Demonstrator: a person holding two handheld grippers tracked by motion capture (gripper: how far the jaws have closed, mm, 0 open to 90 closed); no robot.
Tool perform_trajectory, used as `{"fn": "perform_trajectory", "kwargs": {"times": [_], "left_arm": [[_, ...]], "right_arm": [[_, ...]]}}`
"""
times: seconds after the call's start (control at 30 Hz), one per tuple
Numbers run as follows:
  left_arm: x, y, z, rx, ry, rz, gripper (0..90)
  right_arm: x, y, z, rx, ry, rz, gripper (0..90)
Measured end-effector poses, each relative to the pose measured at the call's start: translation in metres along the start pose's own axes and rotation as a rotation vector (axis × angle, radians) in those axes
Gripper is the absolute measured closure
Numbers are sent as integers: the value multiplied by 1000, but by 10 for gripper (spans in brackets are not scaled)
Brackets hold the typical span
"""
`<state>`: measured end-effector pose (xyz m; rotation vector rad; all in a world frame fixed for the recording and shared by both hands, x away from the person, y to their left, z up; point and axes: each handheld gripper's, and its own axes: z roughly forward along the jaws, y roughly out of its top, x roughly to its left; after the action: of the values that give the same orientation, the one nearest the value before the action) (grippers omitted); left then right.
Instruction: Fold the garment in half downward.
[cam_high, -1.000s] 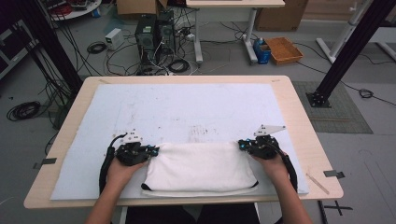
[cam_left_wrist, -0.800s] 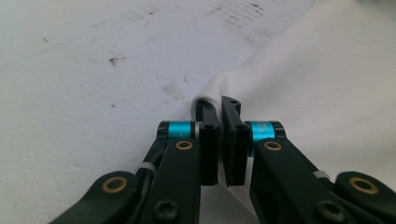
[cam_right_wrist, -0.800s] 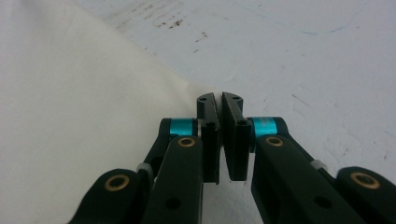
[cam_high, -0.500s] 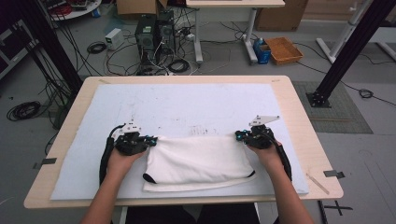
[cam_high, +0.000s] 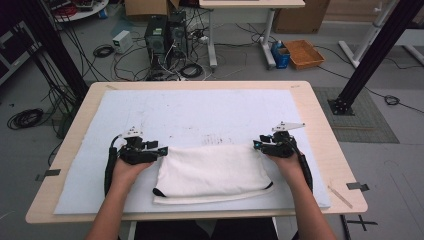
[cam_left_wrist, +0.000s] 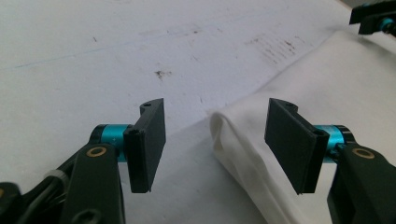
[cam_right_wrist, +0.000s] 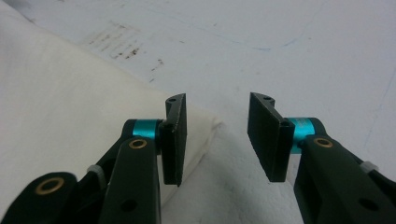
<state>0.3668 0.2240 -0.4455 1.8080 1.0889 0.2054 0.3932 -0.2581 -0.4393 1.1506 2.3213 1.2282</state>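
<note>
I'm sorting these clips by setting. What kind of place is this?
Most likely a lab or workshop. Computer towers stand on the floor amid loose cables, black frame posts flank the wooden table, and the white cloth lies on a white mat.

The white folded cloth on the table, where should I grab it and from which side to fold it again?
Probably the two far corners of the white cloth, each gripper coming in from its own outer side. The layered edges there are raised and pinchable. Both the left gripper and right gripper, jaws just opened, already sit at those corners.
</note>
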Motion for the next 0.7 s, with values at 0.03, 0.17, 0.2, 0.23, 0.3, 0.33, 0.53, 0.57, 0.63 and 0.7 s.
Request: {"fn": "perform_trajectory", "kwargs": {"times": [0.03, 0.17, 0.2, 0.23, 0.3, 0.33, 0.53, 0.57, 0.63, 0.7], "left_arm": [[2, 1, 3, 5, -1, -15, 385], [-1, -1, 19, 68, 2, -39, 410], [-5, 0, 19, 73, 29, -10, 427], [-7, -1, 19, 76, 36, -2, 445], [-10, -3, 17, 84, 28, 1, 503], [-13, -5, 17, 83, 27, 10, 527], [-21, -8, 15, 115, -6, 53, 723], [-22, -8, 15, 119, -16, 62, 769], [-23, -8, 14, 114, -15, 90, 808], [-22, -7, 14, 96, -15, 107, 820]], "right_arm": [[-1, 0, 1, 11, 1, 5, 585], [-3, -1, 12, 67, 2, 7, 582], [-4, -2, 14, 84, 8, 14, 581], [-4, -3, 14, 78, 9, 14, 583], [-3, -3, 14, 83, 17, 7, 598], [-3, -3, 14, 82, 25, -4, 600], [1, -2, 16, 89, 62, -23, 776], [2, -2, 17, 92, 81, -35, 837], [6, 0, 17, 92, 75, -74, 874], [7, 1, 14, 82, 56, -91, 883]]}}
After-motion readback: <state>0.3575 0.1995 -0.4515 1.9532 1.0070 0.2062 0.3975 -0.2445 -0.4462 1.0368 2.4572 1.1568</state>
